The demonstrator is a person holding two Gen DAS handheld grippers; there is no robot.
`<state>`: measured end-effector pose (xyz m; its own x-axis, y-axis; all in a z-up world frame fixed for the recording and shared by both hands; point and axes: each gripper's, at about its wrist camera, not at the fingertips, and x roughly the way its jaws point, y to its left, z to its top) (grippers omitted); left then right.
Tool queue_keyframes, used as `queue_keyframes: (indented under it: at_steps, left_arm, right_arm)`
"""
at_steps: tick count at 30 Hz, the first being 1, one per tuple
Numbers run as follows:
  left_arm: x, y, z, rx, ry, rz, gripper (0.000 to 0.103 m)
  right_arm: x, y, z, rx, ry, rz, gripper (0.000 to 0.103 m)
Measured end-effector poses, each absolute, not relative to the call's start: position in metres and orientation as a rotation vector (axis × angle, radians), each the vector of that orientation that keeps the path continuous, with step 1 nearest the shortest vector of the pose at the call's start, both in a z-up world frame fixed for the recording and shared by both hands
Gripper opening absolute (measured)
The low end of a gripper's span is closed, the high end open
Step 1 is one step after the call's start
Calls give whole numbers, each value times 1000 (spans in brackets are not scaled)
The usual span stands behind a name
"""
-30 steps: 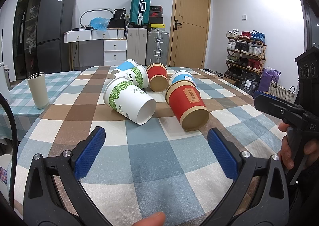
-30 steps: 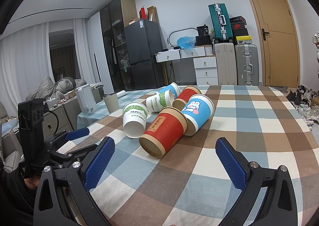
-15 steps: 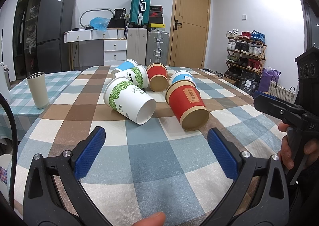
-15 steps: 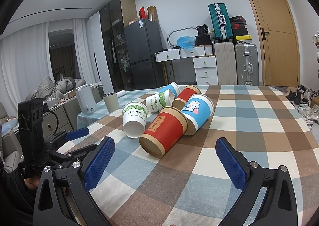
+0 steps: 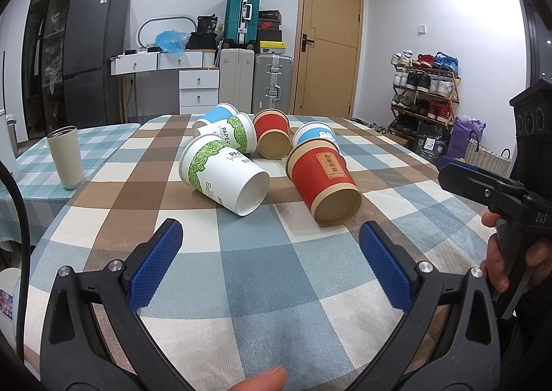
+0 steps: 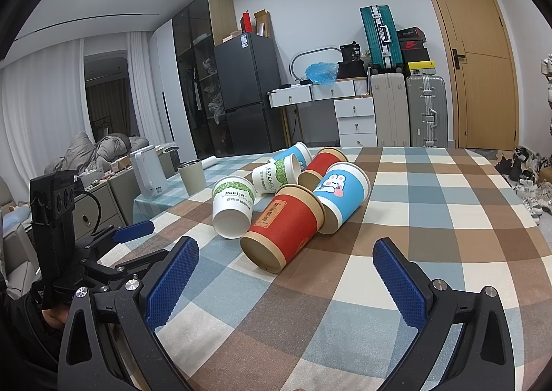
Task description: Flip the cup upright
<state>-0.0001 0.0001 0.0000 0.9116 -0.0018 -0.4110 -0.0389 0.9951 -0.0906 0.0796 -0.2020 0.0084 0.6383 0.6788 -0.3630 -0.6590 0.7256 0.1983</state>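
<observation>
Paper cups, six of them, lie on their sides in a loose cluster on the checked tablecloth (image 5: pixel 241 273), and none stands upright, so the task has not begun in any visible way. Nearest the grippers are a red paper cup with a kraft rim and a gold label (image 5: pixel 322 180), its base facing the left wrist camera, and a white paper cup with green leaf print (image 5: pixel 224 173) just beside it. Behind them lie a blue paper cup with a rabbit picture (image 6: pixel 341 194), touching the near red one, a second white-and-green cup (image 6: pixel 274 175), a second red cup (image 6: pixel 322 167) and a blue-and-white cup (image 6: pixel 298 154); from here it is hard to tell which of these far ones touch.

The left gripper (image 5: pixel 270 253) hovers low over the cloth, short of the cluster, its jaws spread wide and holding nothing. The right gripper (image 6: pixel 286 273) is likewise spread wide and empty, facing the near red cup. A beige steel tumbler (image 5: pixel 65 156) stands well apart on the neighbouring table.

Everything is left to do: approach a cup, close on its wall, rotate it onto its base and release.
</observation>
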Motion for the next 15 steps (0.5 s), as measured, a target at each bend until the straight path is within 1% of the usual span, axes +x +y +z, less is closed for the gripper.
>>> queue_keyframes:
  at_steps: [15]
  left_arm:
    - [0,0,0,-97,423,19,102]
  right_arm:
    - [79,-202,9,49,435,763,103]
